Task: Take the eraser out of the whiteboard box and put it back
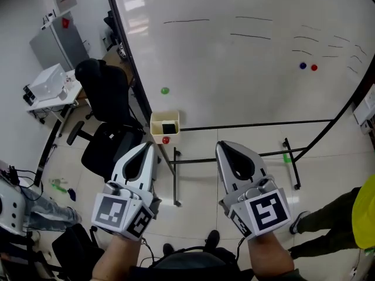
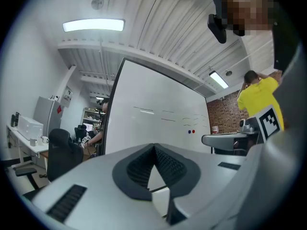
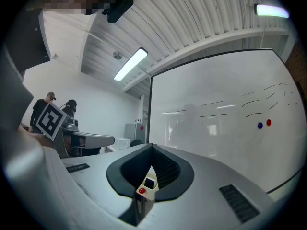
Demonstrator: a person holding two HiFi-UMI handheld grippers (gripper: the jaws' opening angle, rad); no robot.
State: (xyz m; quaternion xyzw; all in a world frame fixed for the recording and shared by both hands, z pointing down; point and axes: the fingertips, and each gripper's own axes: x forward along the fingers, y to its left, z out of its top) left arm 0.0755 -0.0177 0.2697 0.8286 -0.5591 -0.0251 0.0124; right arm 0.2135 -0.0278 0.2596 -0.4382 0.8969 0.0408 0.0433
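Observation:
The cream whiteboard box (image 1: 158,122) hangs at the lower left corner of the whiteboard (image 1: 246,57), with a red magnet (image 1: 166,140) on its front. A black eraser (image 1: 169,127) lies inside it. My left gripper (image 1: 150,146) is shut and empty, its tips just below and left of the box. My right gripper (image 1: 221,146) is also shut and empty, further right, under the board's lower edge. In the right gripper view the box (image 3: 146,188) with the eraser (image 3: 150,182) shows through the gap behind the closed tips (image 3: 152,148). The left gripper (image 2: 154,147) faces the whiteboard (image 2: 153,114).
A black office chair (image 1: 108,116) stands left of the box. The whiteboard's stand legs (image 1: 176,180) run across the floor below. A green magnet (image 1: 165,91) and blue and red magnets (image 1: 308,67) sit on the board. A person in yellow (image 1: 357,215) stands at the right.

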